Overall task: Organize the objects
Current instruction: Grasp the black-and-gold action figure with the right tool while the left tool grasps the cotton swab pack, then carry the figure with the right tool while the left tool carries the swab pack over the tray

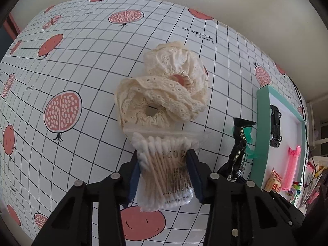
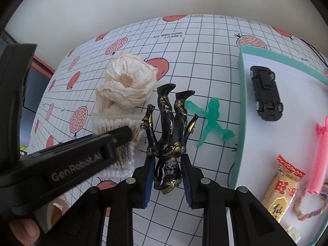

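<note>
My left gripper is shut on a clear bag of cotton swabs lying on the pomegranate-print tablecloth, its blue pads pressed against both sides of the bag. Just beyond the bag lie two cream lace scrunchies. My right gripper is shut on a black-and-gold toy figure, gripped at the head and chest with its legs pointing away. The left gripper shows from the side in the right wrist view, on the swab bag. The figure also appears in the left wrist view.
A green translucent figure lies beside a teal-rimmed white tray. The tray holds a black toy car, a pink coil, a snack packet and a rainbow bracelet. A person's thumb shows at lower left.
</note>
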Available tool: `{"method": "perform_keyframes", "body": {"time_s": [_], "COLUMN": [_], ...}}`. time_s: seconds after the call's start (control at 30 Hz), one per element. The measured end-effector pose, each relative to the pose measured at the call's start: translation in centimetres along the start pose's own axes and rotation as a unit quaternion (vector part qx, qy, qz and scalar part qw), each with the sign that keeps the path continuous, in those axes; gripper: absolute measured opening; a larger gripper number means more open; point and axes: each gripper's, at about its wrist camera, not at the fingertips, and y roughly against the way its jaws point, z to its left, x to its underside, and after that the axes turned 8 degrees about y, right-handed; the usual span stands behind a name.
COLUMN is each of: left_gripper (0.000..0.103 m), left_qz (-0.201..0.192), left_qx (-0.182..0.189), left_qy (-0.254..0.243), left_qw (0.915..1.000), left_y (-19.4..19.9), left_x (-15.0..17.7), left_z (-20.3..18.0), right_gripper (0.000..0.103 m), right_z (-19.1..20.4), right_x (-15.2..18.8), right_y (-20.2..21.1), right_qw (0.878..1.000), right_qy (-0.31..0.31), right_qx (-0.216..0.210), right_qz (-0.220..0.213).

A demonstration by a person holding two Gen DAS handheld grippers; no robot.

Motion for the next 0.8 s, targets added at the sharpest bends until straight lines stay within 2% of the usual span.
{"method": "perform_keyframes", "body": {"time_s": [0.1, 0.37, 0.43, 0.57, 0.67, 0.73, 0.8], "left_gripper": [0.033, 0.026, 0.025, 0.024, 0.024, 0.024, 0.024], "left_qz": [-0.006, -0.010, -0.013, -0.022, -0.027, -0.037, -0.047], "left_qx": [0.003, 0.016, 0.020, 0.024, 0.027, 0.032, 0.036], "left_qy": [-0.001, -0.008, -0.011, -0.018, -0.017, -0.016, -0.015], "left_qw": [1.0000, 0.9998, 0.9997, 0.9993, 0.9991, 0.9987, 0.9981], "left_y": [0.6, 1.2, 1.4, 2.0, 2.6, 2.9, 4.0], "left_x": [-0.4, -1.2, -1.4, 1.9, 1.9, 0.6, 1.3], "left_z": [0.0, -0.1, -0.2, -0.9, -1.3, -1.7, -1.9], "right_gripper": [0.027, 0.027, 0.027, 0.027, 0.027, 0.027, 0.027], "right_z": [-0.1, -0.3, -0.4, -0.3, -0.3, -0.3, -0.2], "right_x": [-0.1, -0.4, -0.5, -0.5, -0.7, -0.7, -0.8], "right_y": [0.7, 2.4, 2.9, 3.5, 4.0, 4.5, 5.3], "right_qw": [1.000, 1.000, 1.000, 1.000, 1.000, 0.999, 0.999], "right_qy": [-0.003, -0.007, -0.007, -0.006, -0.007, -0.006, -0.003], "right_qx": [-0.004, -0.007, -0.007, -0.009, -0.010, -0.011, -0.013], "right_qz": [-0.004, -0.015, -0.020, -0.025, -0.029, -0.035, -0.043]}}
